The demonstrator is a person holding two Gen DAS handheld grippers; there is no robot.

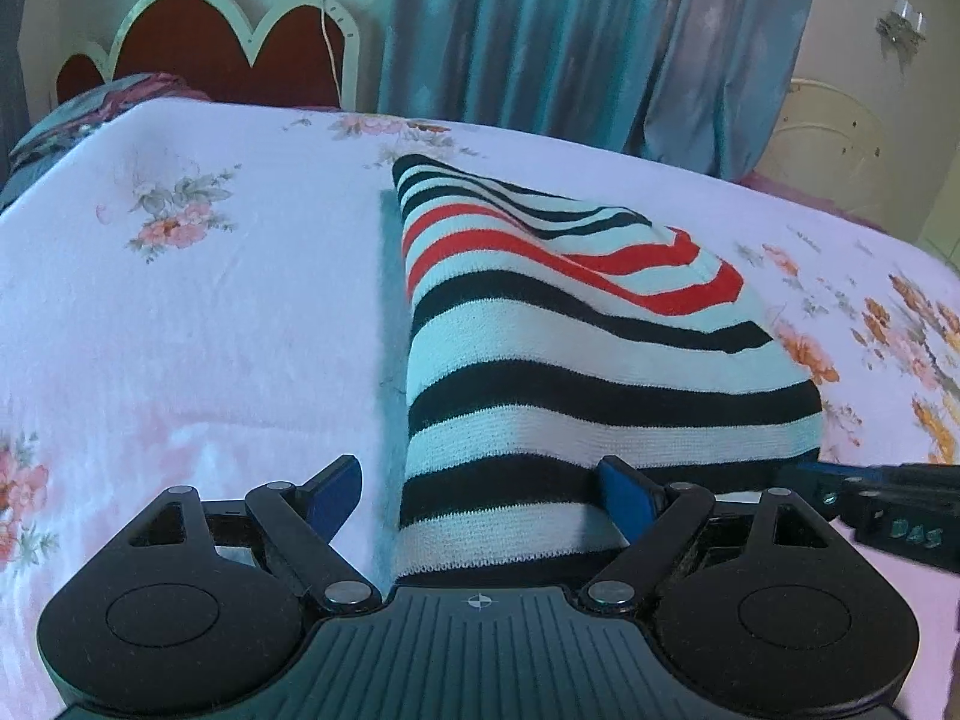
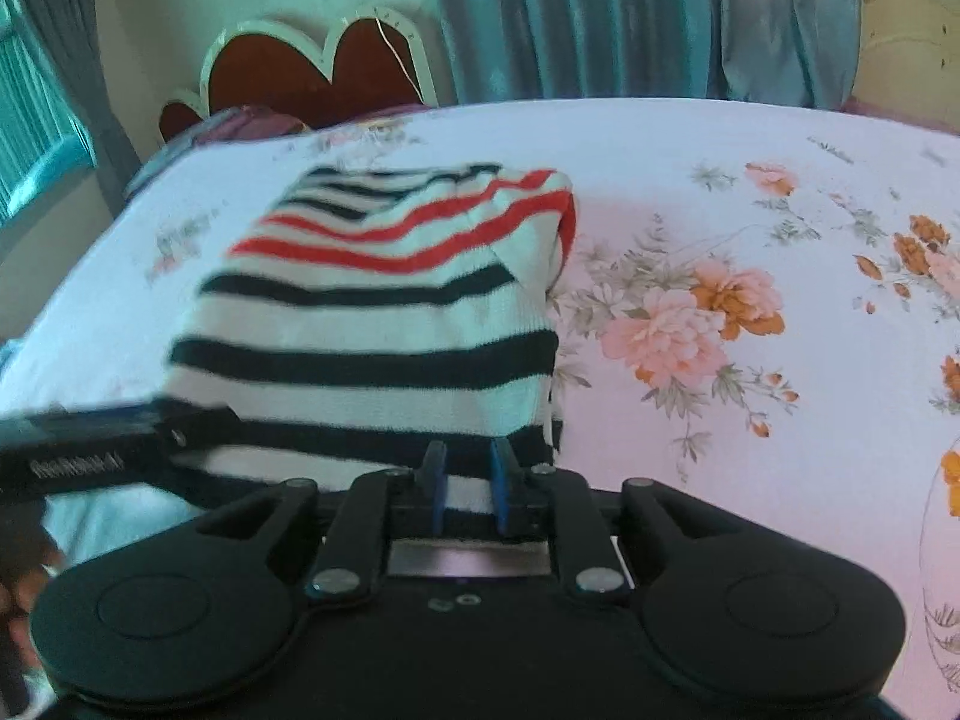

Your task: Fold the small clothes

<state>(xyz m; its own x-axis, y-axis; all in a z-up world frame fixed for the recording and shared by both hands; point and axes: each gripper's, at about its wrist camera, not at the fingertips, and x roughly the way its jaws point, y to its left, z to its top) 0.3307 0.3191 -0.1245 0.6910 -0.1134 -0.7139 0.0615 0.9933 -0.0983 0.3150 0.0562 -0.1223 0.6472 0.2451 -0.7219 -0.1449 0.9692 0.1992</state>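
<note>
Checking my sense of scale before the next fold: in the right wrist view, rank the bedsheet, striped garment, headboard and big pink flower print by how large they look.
1. Bedsheet
2. Striped garment, though nearness to the camera inflates it
3. Headboard, far off, so it looks small
4. Pink flower print

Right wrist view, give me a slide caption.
Right gripper pinching the near edge of a striped garment on a floral bedsheet.
</note>
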